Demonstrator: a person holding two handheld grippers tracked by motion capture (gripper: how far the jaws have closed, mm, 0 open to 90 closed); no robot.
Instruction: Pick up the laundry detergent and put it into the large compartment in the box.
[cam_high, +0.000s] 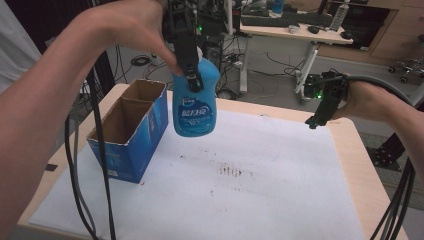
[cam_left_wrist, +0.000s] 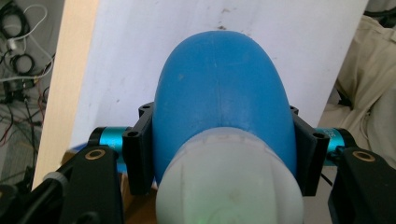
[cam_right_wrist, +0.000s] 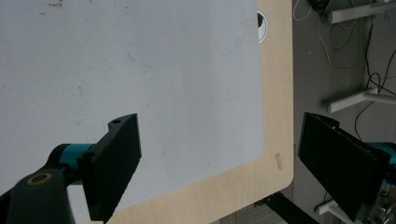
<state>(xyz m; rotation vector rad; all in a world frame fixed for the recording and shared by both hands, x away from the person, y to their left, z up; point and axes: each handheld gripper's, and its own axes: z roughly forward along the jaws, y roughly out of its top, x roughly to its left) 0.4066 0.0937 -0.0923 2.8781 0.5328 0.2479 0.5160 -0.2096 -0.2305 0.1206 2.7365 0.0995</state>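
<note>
High view: my left gripper (cam_high: 192, 80) clamps the blue bottle (cam_high: 196, 102) upright, probably for the box (cam_high: 131, 131) at eight o'clock; right gripper (cam_high: 320, 116) gapes empty.

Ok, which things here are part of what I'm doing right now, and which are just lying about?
In the job:
- blue bottle, held up in the air by the left gripper, jaws shut on its neck
- open blue carton, beside and below the bottle
- right gripper, open, holding nothing

Just lying about:
- white sheet with dark stains
- desk behind
</note>
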